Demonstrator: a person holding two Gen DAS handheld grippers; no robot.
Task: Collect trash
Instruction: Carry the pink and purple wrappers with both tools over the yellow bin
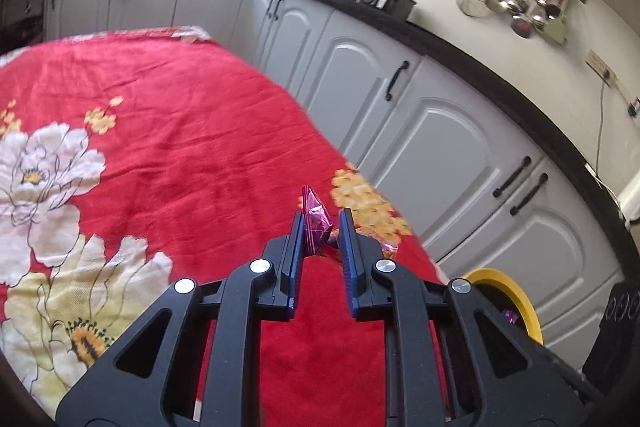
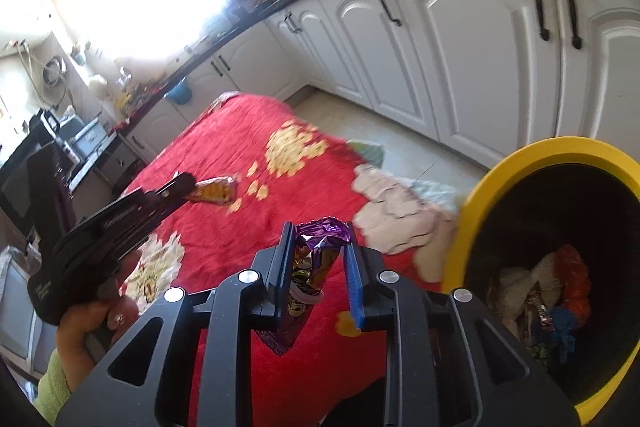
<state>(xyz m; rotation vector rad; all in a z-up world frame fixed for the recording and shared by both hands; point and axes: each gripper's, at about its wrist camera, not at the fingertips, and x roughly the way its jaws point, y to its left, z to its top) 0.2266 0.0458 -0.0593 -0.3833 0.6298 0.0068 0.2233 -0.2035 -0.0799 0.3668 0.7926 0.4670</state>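
My left gripper (image 1: 323, 227) is clenched on a pink wrapper (image 1: 316, 217); my right gripper (image 2: 318, 241) grips a purple wrapper (image 2: 320, 247) — yellow-rimmed bin (image 2: 472, 211) at three o'clock.

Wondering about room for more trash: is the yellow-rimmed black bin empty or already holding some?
Already holding some: the yellow-rimmed black bin has crumpled wrappers lying at its bottom, well below the rim.

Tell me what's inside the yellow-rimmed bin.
The bin already holds a heap of trash: an orange wrapper, a shiny foil wrapper, something blue and a pale crumpled piece. Whatever lies beneath them is covered, and the dark walls hide the bottom.
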